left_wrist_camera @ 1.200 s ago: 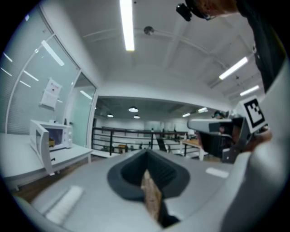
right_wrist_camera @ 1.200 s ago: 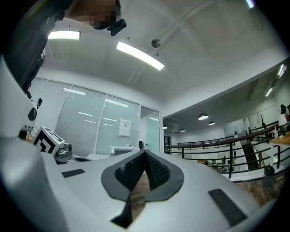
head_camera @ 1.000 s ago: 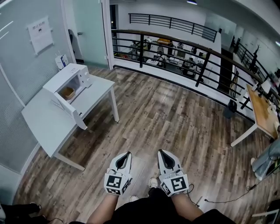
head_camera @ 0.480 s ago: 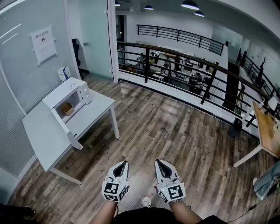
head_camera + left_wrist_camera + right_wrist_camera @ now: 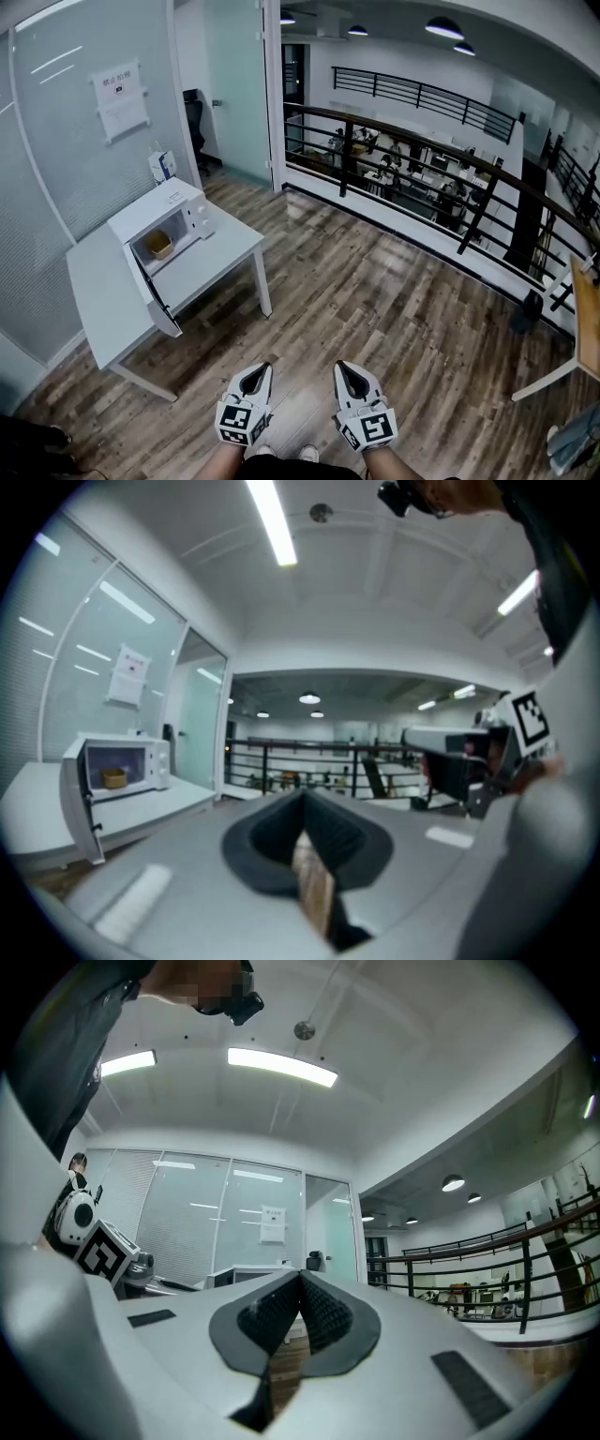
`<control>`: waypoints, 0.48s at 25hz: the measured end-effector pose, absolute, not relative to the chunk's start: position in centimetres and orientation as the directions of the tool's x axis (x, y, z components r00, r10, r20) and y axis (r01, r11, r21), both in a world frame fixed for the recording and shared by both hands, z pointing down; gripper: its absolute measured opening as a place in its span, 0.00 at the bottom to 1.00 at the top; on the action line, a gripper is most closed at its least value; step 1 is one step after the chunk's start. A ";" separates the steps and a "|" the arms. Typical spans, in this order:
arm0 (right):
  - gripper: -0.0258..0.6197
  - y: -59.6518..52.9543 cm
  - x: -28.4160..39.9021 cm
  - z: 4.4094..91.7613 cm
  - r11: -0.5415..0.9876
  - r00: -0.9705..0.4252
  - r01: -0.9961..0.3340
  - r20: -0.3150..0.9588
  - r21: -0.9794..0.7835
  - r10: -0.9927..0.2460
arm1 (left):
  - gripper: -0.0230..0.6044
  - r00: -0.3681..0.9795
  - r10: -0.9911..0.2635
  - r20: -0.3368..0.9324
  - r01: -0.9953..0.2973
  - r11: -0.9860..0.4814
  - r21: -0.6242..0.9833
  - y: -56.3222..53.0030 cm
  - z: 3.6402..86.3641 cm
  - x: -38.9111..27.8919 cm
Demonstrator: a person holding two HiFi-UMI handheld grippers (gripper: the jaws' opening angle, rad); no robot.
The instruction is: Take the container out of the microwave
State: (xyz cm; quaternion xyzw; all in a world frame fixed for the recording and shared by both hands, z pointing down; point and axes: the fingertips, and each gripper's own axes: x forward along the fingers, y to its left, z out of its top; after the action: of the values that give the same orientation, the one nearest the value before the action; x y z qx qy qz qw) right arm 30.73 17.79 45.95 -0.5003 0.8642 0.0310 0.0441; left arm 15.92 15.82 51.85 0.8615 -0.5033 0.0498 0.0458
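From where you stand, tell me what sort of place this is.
Probably an office mezzanine or upper landing: a black railing overlooks desks on a floor below, a frosted glass partition carries a posted notice, and a white table holds an open microwave.

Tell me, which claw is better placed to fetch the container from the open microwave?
Left, probably. The left claw is on the side of the white microwave, whose small brown container shows through the open door. The right claw is farther; both are shut, empty.

White microwave (image 5: 155, 208), tan container (image 5: 159, 246), white table (image 5: 101, 292)
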 end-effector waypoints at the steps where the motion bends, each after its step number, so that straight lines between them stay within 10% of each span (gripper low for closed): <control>1: 0.04 17.3 30.5 46.1 0.507 -0.505 -0.862 -0.111 0.005 -0.856 | 0.05 0.476 -0.868 0.142 -0.878 -0.479 0.019 15.5 51.9 15.6; 12: 0.04 10.8 27.4 45.7 0.542 -0.541 -0.840 -0.119 0.025 -0.833 | 0.05 0.477 -0.870 0.122 -0.874 -0.484 -0.031 9.0 51.6 14.8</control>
State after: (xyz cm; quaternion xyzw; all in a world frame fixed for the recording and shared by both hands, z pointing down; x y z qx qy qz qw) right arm 27.44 10.76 45.74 -0.4770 0.8768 0.0392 0.0463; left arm 14.80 9.04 51.59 0.8593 -0.5076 0.0606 0.0179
